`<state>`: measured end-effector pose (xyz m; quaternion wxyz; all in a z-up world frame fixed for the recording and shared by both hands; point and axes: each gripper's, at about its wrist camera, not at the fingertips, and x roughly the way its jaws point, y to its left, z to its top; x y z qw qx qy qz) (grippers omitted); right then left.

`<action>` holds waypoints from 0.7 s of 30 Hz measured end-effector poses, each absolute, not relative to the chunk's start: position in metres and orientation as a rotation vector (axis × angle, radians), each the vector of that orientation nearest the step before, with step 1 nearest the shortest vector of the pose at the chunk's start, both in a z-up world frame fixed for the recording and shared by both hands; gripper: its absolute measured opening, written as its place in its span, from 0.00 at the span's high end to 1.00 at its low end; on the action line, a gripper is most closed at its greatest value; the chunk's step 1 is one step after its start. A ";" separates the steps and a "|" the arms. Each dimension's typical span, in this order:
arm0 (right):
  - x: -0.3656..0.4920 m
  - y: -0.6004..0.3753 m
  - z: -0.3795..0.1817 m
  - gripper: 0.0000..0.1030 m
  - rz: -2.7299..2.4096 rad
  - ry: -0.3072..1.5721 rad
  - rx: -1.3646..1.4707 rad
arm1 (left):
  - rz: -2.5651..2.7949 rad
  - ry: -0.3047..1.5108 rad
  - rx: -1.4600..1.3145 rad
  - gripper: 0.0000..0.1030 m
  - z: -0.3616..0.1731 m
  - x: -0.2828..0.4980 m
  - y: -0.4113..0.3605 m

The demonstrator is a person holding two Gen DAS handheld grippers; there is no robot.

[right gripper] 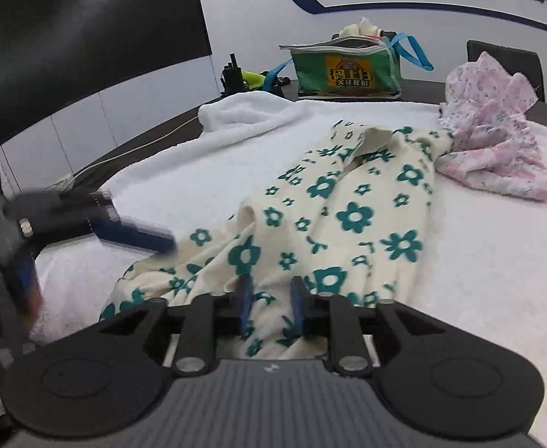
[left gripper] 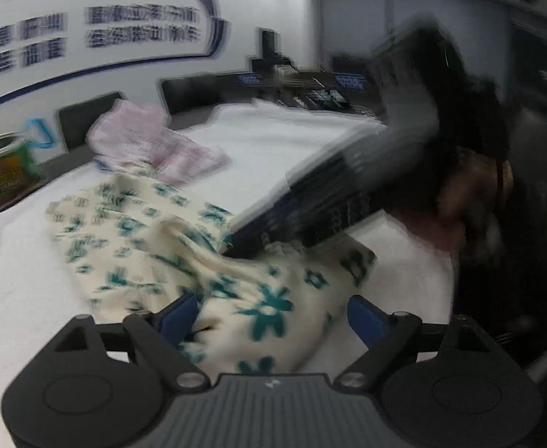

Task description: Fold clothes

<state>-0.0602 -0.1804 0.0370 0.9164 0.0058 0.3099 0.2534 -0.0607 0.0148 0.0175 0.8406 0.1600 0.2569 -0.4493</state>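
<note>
Right gripper (right gripper: 269, 308) has its fingers drawn in around the near hem of the floral garment (right gripper: 348, 220), which lies rumpled lengthwise on the white towel (right gripper: 497, 261). Left gripper (left gripper: 273, 317) hangs spread above the cloth, grasping nothing. Judgement: take matching hem corners and pull taut before folding. Only the right view shows the green bag (right gripper: 348, 71) clearly; the left is smeared.

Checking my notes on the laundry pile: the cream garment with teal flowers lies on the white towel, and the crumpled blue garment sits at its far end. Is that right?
Not quite: the crumpled garment is pink, not blue. The right wrist view shows it clearly, lying at the far end of the cream flowered garment on the white towel.
</note>
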 end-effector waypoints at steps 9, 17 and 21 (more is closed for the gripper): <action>-0.121 -0.189 0.049 0.41 0.759 0.404 -0.434 | -1.048 0.620 0.317 0.16 0.011 -0.039 0.019; -0.124 -0.169 0.018 0.50 0.923 0.416 -0.762 | -0.994 0.435 0.487 0.15 0.035 -0.071 0.039; -0.098 -0.185 0.028 0.72 0.971 0.492 -0.632 | -1.016 0.350 0.643 0.18 0.026 -0.085 0.018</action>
